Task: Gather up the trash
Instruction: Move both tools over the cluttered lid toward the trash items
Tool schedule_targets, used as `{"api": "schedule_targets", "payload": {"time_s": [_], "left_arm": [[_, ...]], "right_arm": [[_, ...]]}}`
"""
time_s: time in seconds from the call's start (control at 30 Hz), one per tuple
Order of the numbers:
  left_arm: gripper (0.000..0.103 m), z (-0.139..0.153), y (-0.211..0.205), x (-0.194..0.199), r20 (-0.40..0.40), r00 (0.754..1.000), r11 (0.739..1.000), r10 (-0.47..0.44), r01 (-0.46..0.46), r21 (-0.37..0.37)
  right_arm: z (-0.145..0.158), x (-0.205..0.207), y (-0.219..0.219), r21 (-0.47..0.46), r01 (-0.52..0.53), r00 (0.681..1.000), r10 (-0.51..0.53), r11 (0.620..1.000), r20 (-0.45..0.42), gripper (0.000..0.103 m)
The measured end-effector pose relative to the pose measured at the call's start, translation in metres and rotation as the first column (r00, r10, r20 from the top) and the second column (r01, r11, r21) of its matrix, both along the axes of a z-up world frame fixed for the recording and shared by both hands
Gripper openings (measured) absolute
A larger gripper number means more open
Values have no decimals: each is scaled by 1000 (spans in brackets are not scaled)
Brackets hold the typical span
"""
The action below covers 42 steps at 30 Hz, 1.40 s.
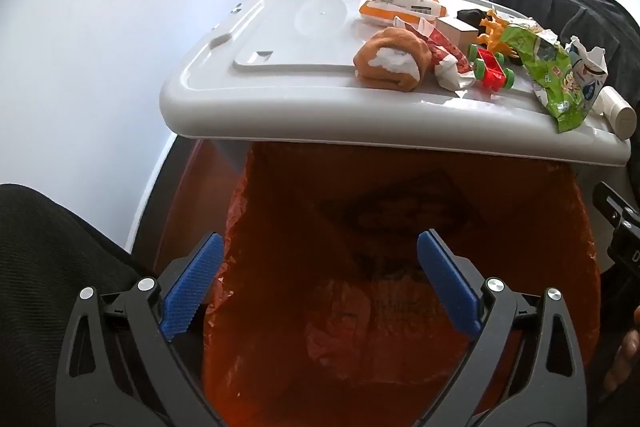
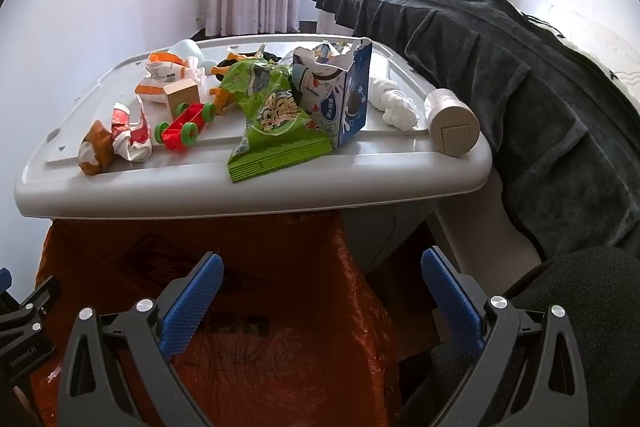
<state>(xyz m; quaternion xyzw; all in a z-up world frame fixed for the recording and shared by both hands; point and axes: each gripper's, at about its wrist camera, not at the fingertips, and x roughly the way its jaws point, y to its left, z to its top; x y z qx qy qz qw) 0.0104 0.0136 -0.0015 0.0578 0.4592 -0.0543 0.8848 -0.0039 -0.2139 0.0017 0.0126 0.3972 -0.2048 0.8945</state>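
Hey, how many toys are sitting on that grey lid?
2 visible. The red toy car with green wheels sits near the front edge; the orange toy animal lies just behind it. Wrappers may hide others.

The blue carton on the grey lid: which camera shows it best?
The right wrist view: the blue carton stands large near the middle, torn top and printed sides plain. In the left wrist view the carton sits small at the right edge, mostly hidden behind the green bag.

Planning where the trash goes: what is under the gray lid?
An orange bag hangs below the gray lid. Its inside shows crumpled plastic; the gray bin behind is mostly covered.
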Motion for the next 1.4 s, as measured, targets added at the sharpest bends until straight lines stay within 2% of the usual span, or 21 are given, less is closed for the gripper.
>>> {"api": "schedule_targets", "payload": {"time_s": [0.2,0.33,0.5,0.6,0.73,0.8,0.93,0.97,1.07,1.33,1.4], "left_arm": [[95,1,-3,-2,-5,1000,1000,4,-4,-2],[95,13,-9,3,51,999,999,-13,12,32],[95,39,-19,14,113,990,996,-81,77,33],[95,60,-25,27,143,982,991,-127,131,-19],[96,73,-25,48,131,981,982,-144,158,-104],[96,72,-27,58,140,980,984,-139,153,-95],[96,57,-25,64,194,976,994,-99,106,-26],[96,53,-23,70,180,980,996,-85,91,-23],[96,49,-16,81,126,990,992,-61,73,-98],[96,47,-1,81,105,994,985,-3,21,-172],[96,47,-4,80,109,994,987,-18,35,-157]], "right_arm": [[4,-1,-5,1,9,1000,-9,1000,10,98],[18,7,-13,18,4,1000,-4,1000,15,98],[46,20,-28,-23,-12,998,13,1000,56,98],[62,28,-42,-59,-23,997,28,998,70,98],[77,37,-55,-111,-17,993,29,994,110,98],[76,38,-61,-113,11,992,4,994,127,98],[64,43,-78,-9,35,993,-34,999,117,98],[61,43,-79,-8,47,992,-46,999,115,98],[60,44,-80,-35,75,989,-70,997,128,98],[57,44,-91,12,119,983,-120,993,138,98],[58,44,-90,7,125,982,-125,992,140,98]]}}
